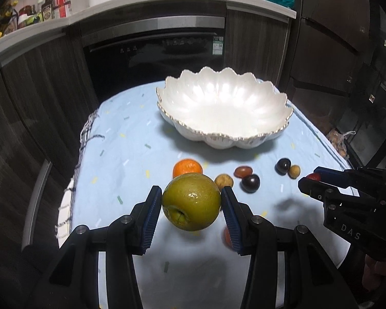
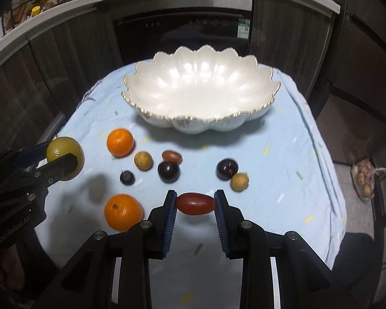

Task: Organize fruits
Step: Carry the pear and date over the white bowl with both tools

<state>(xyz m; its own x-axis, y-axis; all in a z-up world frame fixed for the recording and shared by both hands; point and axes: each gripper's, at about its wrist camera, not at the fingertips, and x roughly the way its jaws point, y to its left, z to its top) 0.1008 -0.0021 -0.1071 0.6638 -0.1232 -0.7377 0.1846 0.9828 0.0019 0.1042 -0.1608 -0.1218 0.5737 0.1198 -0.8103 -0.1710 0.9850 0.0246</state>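
Observation:
My left gripper (image 1: 191,200) is shut on a large green fruit (image 1: 191,202), held above the cloth; the right wrist view shows that green fruit (image 2: 64,161) at the far left. My right gripper (image 2: 195,203) is shut on a small oblong red fruit (image 2: 195,203), also lifted off the table. A white scalloped bowl (image 2: 141,87) with nothing in it stands at the back of the table. On the light blue cloth (image 2: 283,154) lie two oranges (image 2: 120,143) (image 2: 123,212), two dark plums (image 2: 168,171) (image 2: 227,169), two tan round fruits (image 2: 143,161) (image 2: 239,182), another red oblong fruit (image 2: 171,156) and a small dark berry (image 2: 127,177).
Dark kitchen cabinets and a built-in oven (image 1: 154,54) stand behind the table. The counter above holds bottles (image 1: 49,5) and bags. A plastic bag of nuts (image 2: 365,180) lies on the floor to the right of the table.

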